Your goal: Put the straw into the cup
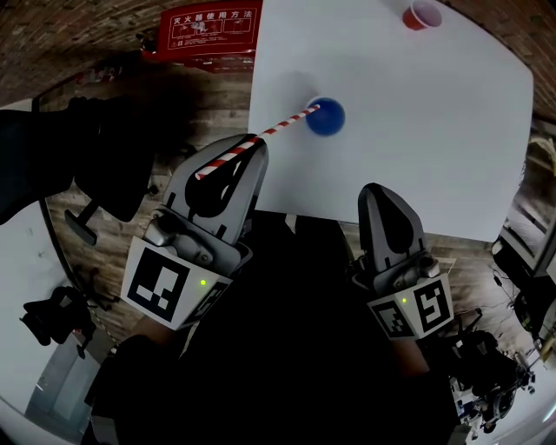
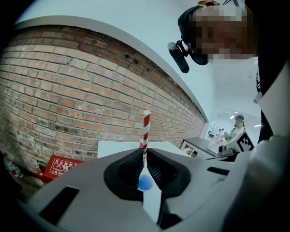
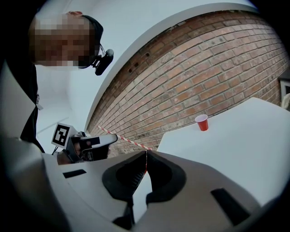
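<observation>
A red-and-white striped straw [image 1: 261, 136] is pinched in my left gripper [image 1: 254, 143], which is shut on it near the table's left edge. The straw slants up and right, and its far end lies over the rim of the blue cup [image 1: 326, 117] on the white table [image 1: 434, 130]. In the left gripper view the straw [image 2: 145, 129] rises from between the jaws, with the blue cup [image 2: 145, 183] showing below them. My right gripper [image 1: 382, 193] is shut on nothing at the table's near edge. Its own view shows the straw [image 3: 122, 137] held by the left gripper [image 3: 97, 141].
A red cup [image 1: 422, 15] stands at the table's far right, also in the right gripper view [image 3: 202, 122]. A red sign [image 1: 208, 30] lies on the floor beyond the table's left corner. Dark equipment [image 1: 104, 156] sits at the left. A brick wall [image 2: 68, 99] stands behind.
</observation>
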The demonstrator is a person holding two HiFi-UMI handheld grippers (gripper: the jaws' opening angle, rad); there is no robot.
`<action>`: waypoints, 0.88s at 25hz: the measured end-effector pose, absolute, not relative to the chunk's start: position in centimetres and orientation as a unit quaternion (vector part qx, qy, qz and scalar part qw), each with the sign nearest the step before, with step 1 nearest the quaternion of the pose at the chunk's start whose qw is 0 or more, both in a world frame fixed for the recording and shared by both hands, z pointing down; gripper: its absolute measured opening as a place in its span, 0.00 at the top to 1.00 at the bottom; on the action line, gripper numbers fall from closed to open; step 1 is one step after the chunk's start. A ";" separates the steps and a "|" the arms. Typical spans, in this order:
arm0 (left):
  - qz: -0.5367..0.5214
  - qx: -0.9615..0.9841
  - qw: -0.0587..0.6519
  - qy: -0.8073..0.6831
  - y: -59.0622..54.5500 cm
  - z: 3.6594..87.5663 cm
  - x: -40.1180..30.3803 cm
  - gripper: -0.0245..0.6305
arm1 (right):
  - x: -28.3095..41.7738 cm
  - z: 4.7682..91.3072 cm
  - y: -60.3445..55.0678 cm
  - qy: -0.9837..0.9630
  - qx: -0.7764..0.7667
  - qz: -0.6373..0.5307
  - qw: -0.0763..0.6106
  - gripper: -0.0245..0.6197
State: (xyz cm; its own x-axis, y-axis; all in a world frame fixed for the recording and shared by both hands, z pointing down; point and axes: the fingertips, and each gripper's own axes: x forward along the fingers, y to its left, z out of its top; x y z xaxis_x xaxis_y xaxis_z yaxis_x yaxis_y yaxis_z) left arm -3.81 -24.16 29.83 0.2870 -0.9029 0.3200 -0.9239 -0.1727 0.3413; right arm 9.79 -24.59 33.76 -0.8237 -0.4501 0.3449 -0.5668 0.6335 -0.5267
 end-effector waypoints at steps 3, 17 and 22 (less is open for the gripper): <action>0.027 0.768 0.243 -0.591 -24.0 30.5 -3.8 0.90 | 9.7 34.2 -24.3 -0.895 0.285 0.330 0.092 0.92; 0.053 0.776 0.266 -0.569 -24.9 33.9 -4.1 0.90 | 9.7 36.0 -24.2 -0.878 0.314 0.345 0.103 0.92; 0.060 0.778 0.271 -0.563 -25.6 35.1 -3.8 0.90 | 10.2 36.7 -24.5 -0.873 0.321 0.351 0.105 0.92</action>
